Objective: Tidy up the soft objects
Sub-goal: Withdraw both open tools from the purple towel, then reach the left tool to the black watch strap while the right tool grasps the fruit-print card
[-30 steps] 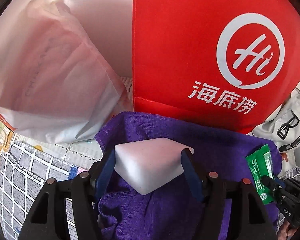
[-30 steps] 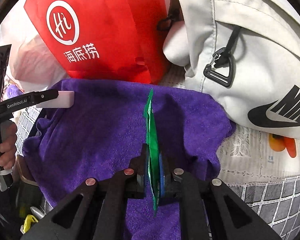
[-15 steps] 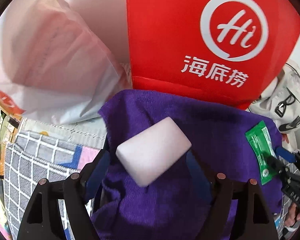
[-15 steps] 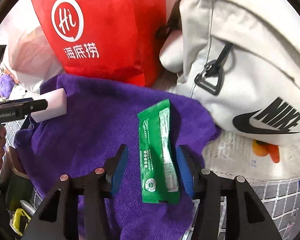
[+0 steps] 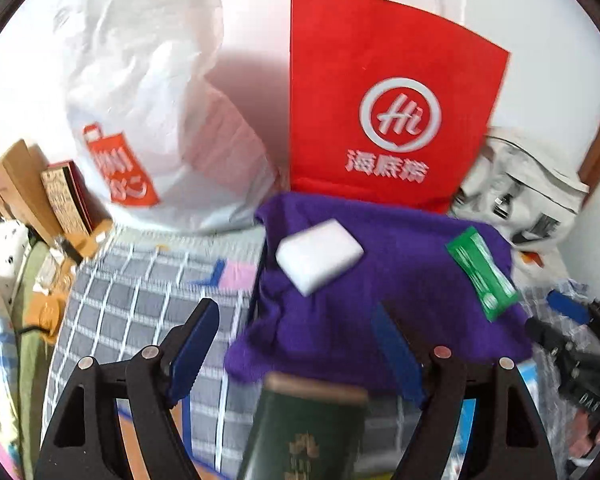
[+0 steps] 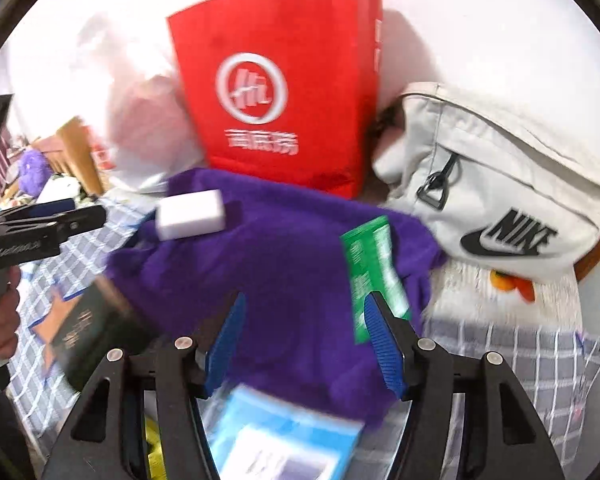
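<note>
In the left wrist view the left gripper (image 5: 296, 344) fills the bottom of the frame with its blue-padded jaws spread wide and nothing between them; the white sponge block (image 5: 319, 255) lies free just above centre on the purple towel (image 5: 400, 280), clear of both pads; the green sachet (image 5: 483, 275) rests flat at the towel's right edge. In the right wrist view the right gripper (image 6: 304, 344) sits at the bottom centre, its jaws having just been opening and now apart with only towel showing in the gap; the sachet lies behind the right-hand pad (whether it touches is unclear). Behind the towel stand a red paper bag (image 6: 284, 80) at the top centre, a white plastic bag (image 5: 140, 100) at the upper left, and a white Nike bag (image 6: 500, 184) at the right; a dark green box (image 5: 304, 432) sits blurred at the bottom centre.
</note>
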The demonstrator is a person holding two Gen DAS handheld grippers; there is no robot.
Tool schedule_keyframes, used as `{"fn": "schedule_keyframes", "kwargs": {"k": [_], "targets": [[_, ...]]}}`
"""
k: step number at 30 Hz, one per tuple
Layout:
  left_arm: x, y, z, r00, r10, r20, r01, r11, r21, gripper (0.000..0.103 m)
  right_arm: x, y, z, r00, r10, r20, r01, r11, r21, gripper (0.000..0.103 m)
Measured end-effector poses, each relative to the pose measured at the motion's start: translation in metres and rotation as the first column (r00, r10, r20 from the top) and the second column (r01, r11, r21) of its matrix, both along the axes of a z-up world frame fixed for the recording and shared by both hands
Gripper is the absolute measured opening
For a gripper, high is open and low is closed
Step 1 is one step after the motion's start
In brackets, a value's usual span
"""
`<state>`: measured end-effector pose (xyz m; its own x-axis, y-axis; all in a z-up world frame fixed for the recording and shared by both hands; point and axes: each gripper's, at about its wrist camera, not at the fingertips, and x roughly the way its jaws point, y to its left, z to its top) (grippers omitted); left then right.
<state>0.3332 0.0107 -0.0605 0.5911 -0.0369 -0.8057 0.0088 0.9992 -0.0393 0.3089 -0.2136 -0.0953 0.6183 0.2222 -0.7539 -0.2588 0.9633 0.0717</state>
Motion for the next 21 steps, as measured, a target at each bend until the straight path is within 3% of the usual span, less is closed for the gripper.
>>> {"fn": "schedule_keyframes", "kwargs": {"k": [9, 11, 14, 21], "targets": [[-0.067, 0.016, -0.004, 1.000, -0.008, 0.012, 0.008, 1.000, -0.027, 0.078, -0.091, 0.014, -0.019, 1.000, 0.000, -0.026, 0.000, 1.000, 0.026, 0.058], [-0.080, 0.018, -0.008, 1.000, -0.008, 0.016, 0.009, 1.000, -0.026, 0.078, -0.106, 0.016, -0.026, 1.000, -0.017, -0.023, 0.018, 0.999, 0.034, 0.045], [-0.097, 0.021, -0.014, 1.000, -0.005, 0.019, 0.005, 1.000, -0.027, 0.078, -0.121, 0.024, -0.037, 0.999, -0.021, -0.030, 0.022, 0.999, 0.030, 0.035], [-0.124, 0.038, -0.027, 1.000, 0.009, 0.020, -0.008, 0.999, -0.046, 0.078, -0.136, 0.039, -0.050, 0.999, -0.033, -0.030, 0.032, 0.998, -0.046, 0.029]]}}
